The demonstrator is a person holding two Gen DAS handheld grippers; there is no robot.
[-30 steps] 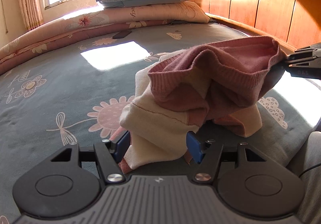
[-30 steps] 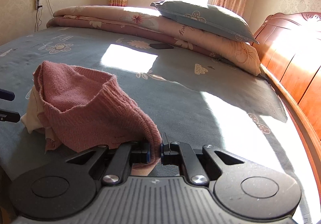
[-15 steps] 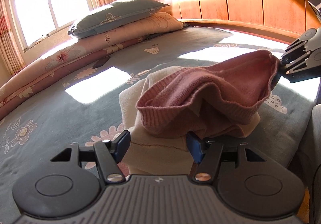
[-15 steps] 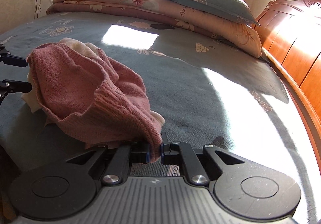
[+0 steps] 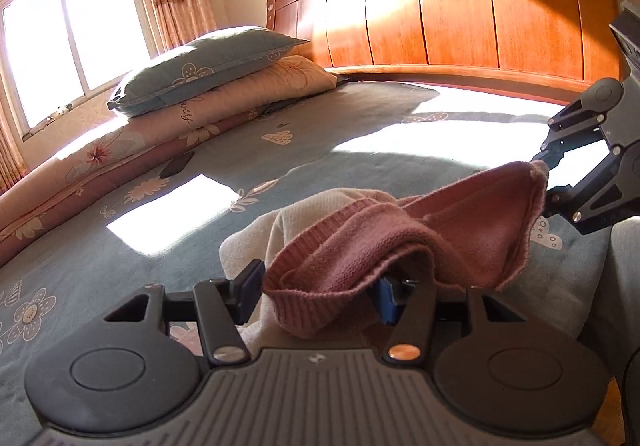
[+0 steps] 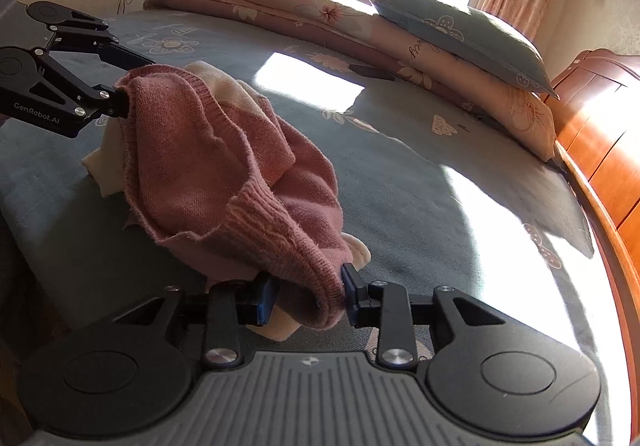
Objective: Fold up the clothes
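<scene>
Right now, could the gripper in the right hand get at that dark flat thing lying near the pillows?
Probably not from here. The dark flat thing lies far up the bed beside the folded quilt, and the right gripper, jaws opening, has the pink sweater between them.

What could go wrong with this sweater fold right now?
1. The right tool is opening around the ribbed hem of the pink sweater; the raised fold may slump unevenly.
2. The left tool is closing on a bunched hem and may catch the cream layer too.
3. The garment lies near the bed edge.
</scene>
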